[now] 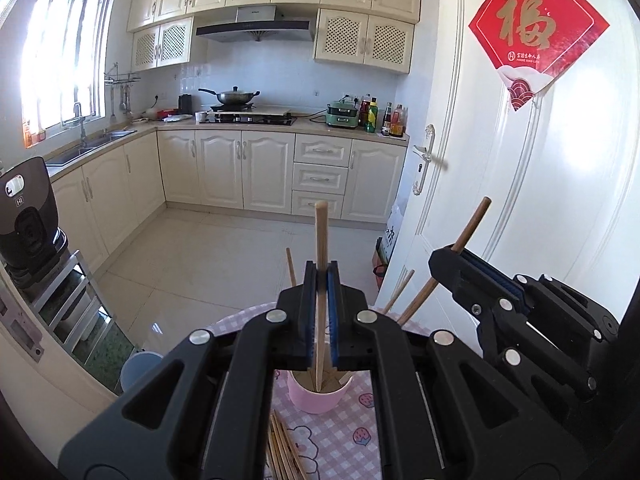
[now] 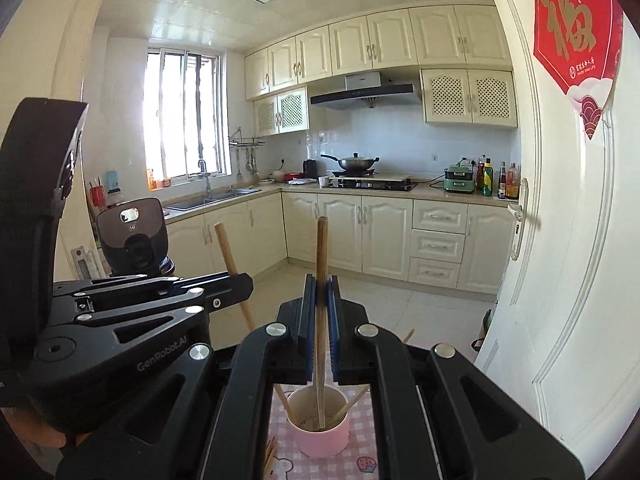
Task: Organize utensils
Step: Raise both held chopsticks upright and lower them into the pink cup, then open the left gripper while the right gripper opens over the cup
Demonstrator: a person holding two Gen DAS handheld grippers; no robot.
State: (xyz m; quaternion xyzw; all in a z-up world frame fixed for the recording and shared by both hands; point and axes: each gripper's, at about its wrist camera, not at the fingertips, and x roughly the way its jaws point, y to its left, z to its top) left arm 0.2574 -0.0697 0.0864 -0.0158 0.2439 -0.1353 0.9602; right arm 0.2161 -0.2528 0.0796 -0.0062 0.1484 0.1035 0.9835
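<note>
I have the left gripper (image 1: 322, 276) and right gripper (image 2: 321, 284) each pinching a round wooden chopstick (image 1: 321, 248) above the smooth pink cup (image 1: 320, 398)

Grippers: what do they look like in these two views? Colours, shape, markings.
Both match. The left gripper and right gripper have matte black plastic bodies with angular cut-out linkage arms joined by round silver pivot caps. The fingers are flat black plates lined with blue ribbed pads. The right wrist view shows grey "GenRobot.AI" lettering on the left gripper's side. No cables or sleeves are visible.
</note>
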